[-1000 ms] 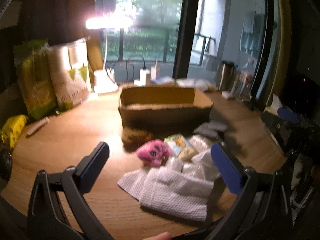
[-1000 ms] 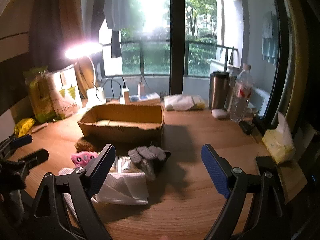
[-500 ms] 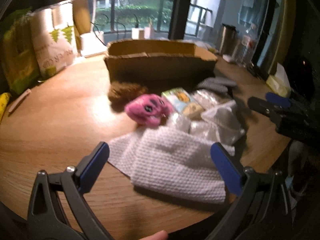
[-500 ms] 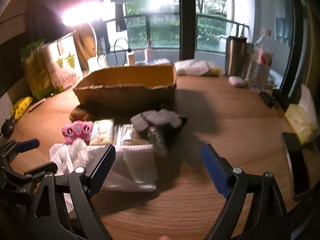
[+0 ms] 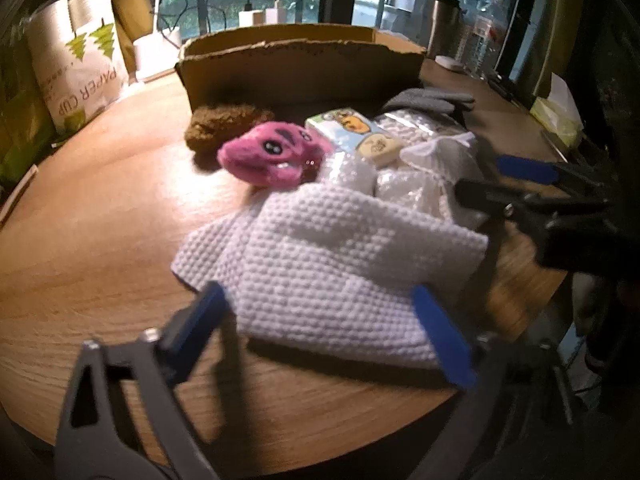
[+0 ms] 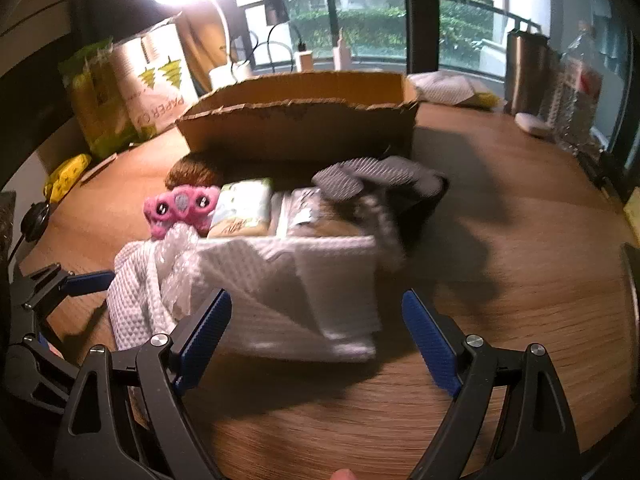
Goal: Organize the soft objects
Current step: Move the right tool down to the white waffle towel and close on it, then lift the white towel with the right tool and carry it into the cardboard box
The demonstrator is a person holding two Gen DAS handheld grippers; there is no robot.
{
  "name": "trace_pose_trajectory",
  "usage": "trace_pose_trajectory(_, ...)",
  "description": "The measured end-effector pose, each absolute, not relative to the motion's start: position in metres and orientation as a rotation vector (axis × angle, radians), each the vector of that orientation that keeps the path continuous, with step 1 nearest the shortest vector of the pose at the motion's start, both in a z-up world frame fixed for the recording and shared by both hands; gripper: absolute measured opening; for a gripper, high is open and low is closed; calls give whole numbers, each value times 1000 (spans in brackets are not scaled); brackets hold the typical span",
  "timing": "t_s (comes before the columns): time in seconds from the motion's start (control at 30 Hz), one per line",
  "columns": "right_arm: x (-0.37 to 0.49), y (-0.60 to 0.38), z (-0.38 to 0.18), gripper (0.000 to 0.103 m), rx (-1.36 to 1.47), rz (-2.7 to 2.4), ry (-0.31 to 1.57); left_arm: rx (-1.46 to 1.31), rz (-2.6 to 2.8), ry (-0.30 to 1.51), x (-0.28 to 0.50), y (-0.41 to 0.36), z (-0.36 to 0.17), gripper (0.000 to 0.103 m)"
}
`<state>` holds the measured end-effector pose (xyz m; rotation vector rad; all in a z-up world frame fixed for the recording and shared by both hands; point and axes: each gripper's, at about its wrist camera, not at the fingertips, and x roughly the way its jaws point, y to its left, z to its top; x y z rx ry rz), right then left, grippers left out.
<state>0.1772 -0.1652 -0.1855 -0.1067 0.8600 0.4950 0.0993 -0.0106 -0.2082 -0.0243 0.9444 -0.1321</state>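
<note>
Only readable txt: "PAPER CUP", printed sideways on the white bag (image 5: 82,76) w/ green tree pics, back left of table. Same bag (image 6: 158,92) in right wrist view, txt partly cut: "PAPER C…". Small pack (image 5: 352,128) has cartoon print, no legible words. Nothing else readable.

The white waffle towel (image 5: 332,264) hides the bubble wrap's (image 5: 404,188) lower part; the cardboard box's (image 6: 304,128) inside is unseen.
</note>
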Motion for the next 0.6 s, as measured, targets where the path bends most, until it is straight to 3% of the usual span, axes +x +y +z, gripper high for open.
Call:
trace_pose_trajectory(0.17, 176, -158, -195, 89, -103, 543, 872, -1, -129, 933, 98, -11, -207, 63)
trace_pose_trajectory(0.33, 175, -156, -200, 64, -136, 514, 858, -23, -154, 935, 96, -8, -204, 38)
trace_pose_trajectory(0.5, 175, -161, -198, 20, -152, 507, 853, -70, -177, 944, 96, -3, -201, 24)
trace_pose_trajectory(0.6, 173, -166, -194, 16, -140, 505, 845, -86, -187, 929, 94, 1, -193, 23)
